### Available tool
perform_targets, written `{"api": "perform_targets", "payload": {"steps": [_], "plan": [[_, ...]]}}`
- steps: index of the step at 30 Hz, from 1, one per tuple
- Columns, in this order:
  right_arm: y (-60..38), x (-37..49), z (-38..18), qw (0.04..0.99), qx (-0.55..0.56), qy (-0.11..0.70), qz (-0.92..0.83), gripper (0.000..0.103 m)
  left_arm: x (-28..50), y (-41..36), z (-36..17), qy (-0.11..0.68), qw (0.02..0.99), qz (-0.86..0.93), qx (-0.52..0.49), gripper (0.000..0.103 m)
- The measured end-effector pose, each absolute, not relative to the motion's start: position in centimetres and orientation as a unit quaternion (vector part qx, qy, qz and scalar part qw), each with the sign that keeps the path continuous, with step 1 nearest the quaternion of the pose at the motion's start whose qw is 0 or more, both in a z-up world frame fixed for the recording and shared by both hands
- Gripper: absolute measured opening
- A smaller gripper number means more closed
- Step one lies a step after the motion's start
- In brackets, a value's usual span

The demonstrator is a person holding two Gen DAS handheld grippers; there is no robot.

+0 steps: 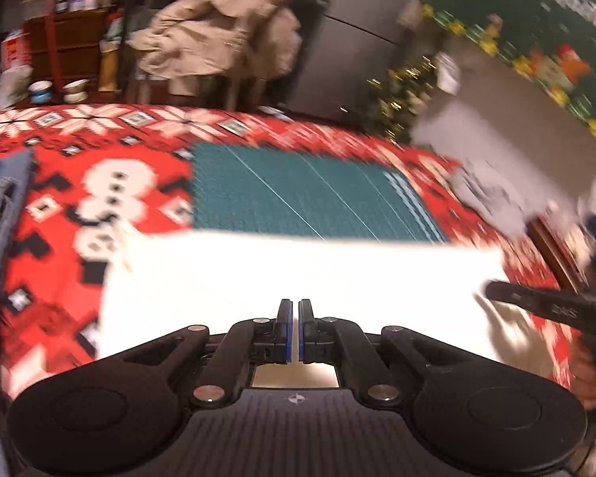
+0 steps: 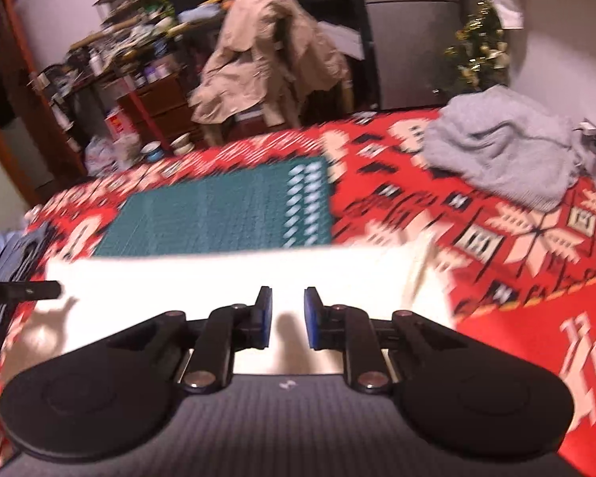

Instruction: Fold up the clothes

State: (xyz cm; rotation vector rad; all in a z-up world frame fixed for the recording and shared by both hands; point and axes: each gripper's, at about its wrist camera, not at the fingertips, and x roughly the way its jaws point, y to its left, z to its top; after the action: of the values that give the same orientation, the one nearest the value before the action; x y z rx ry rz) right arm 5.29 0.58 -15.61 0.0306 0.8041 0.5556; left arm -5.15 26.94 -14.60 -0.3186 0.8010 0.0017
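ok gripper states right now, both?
Left gripper: shut, nothing visibly pinched, over the white garment.
Right gripper: open, empty.

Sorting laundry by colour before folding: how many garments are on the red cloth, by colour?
White: 1, the white garment under both grippers
Grey: 1, the grey sweater, crumpled
Blue: 1, the blue garment at the left edge
Total: 3

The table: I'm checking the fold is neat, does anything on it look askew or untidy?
The white cloth lies flat with a straight far edge, though its right corner looks turned up. The grey sweater sits crumpled in a heap at the far right of the table, unfolded. Blur hides finer creases.
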Motion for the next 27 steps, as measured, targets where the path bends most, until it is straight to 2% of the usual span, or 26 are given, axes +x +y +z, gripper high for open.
{"api": "perform_targets", "payload": {"steps": [14,18,27], "plan": [[-0.2,-3.2,-15.8,0.875,-0.07,0.4,0.264,0.023,-12.3,24.9,-15.4,0.402,0.902,0.025,-0.155,0.008],[-0.9,-5.1,-15.7,0.879,-0.077,0.396,0.254,0.025,-13.5,23.8,-15.2,0.406,0.9,0.026,-0.157,0.025],[-2.7,-7.2,-16.2,0.891,-0.04,0.38,0.244,0.032,-14.3,21.4,-15.5,0.393,0.913,0.061,-0.092,0.028]]}}
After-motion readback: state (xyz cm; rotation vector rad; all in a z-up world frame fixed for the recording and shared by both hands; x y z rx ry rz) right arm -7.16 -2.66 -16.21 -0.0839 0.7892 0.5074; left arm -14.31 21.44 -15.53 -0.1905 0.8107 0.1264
